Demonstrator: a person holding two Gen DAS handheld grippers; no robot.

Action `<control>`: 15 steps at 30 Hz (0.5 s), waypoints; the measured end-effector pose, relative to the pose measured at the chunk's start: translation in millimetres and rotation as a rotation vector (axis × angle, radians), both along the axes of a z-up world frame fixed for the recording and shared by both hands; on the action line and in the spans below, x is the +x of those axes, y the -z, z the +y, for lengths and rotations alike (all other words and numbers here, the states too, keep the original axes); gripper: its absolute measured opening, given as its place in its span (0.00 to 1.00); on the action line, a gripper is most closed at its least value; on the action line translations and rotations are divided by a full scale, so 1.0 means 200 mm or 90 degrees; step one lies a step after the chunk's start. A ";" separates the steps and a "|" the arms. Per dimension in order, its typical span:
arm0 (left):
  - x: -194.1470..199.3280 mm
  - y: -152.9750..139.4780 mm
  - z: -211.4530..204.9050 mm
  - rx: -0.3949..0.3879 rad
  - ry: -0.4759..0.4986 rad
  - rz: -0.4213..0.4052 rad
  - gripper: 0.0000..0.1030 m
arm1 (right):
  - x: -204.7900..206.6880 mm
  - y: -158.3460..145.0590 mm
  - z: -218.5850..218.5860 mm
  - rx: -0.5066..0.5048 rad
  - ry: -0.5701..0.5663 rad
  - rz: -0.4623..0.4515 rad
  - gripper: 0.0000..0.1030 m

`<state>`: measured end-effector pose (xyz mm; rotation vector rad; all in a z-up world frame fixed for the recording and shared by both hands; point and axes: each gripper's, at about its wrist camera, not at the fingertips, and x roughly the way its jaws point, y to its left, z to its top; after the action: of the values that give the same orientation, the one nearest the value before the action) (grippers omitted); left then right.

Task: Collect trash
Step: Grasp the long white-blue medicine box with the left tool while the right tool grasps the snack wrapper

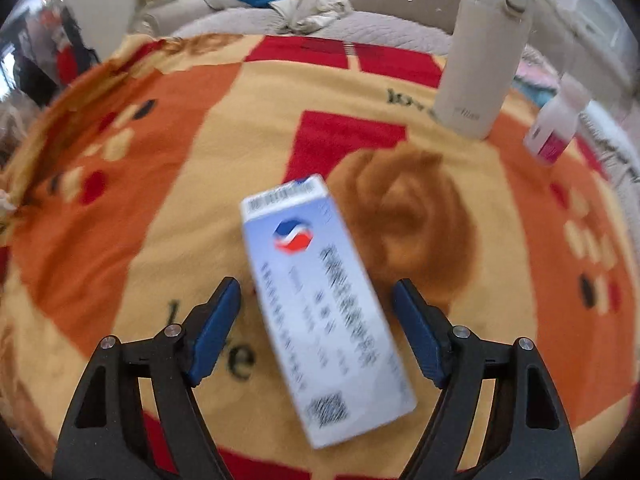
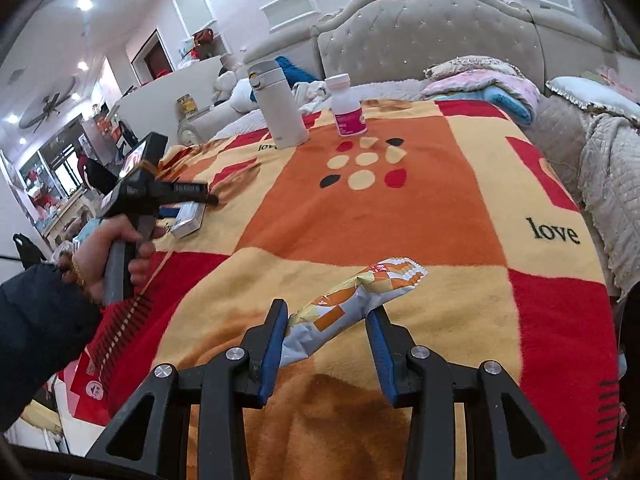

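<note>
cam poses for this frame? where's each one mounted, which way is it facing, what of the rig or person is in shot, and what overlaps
Left wrist: on the left gripper, angled down at the blanket; its open fingers straddle a white carton without touching it.
Right wrist: on the right gripper, facing across the bed toward the headboard; its pads pinch a snack wrapper. The person's left hand and dark sleeve show at left.
Shared: blanket, carton, white flask, pink-labelled bottle.
</note>
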<state>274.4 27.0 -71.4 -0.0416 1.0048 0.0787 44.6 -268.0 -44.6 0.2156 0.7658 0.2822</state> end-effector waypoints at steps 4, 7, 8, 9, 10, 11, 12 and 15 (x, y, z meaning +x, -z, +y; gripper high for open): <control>-0.05 0.01 0.02 0.002 -0.039 -0.006 0.75 | 0.00 -0.01 0.00 0.002 0.003 -0.005 0.38; -0.08 -0.01 -0.01 0.001 -0.026 -0.014 0.44 | -0.01 -0.02 -0.01 -0.006 0.009 -0.018 0.38; -0.09 -0.02 -0.03 0.007 -0.022 -0.013 0.43 | -0.02 -0.03 -0.02 -0.006 0.011 -0.023 0.38; -0.11 -0.05 -0.06 0.003 -0.017 -0.018 0.43 | -0.03 -0.04 -0.03 -0.005 0.015 -0.030 0.38; -0.14 -0.08 -0.07 -0.006 -0.011 -0.027 0.43 | -0.04 -0.05 -0.05 -0.004 0.021 -0.035 0.38; -0.17 -0.11 -0.09 -0.015 -0.006 -0.036 0.43 | -0.05 -0.06 -0.08 -0.002 0.026 -0.037 0.38; -0.22 -0.15 -0.11 -0.027 0.002 -0.050 0.43 | -0.06 -0.06 -0.10 0.000 0.033 -0.039 0.38; -0.35 -0.25 -0.20 -0.049 0.029 -0.079 0.43 | -0.11 -0.08 -0.16 -0.004 0.048 -0.046 0.38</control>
<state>205.1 -12.8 -22.2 -0.0935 0.8834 -0.0043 23.5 -299.9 -29.2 0.2275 0.6860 0.2148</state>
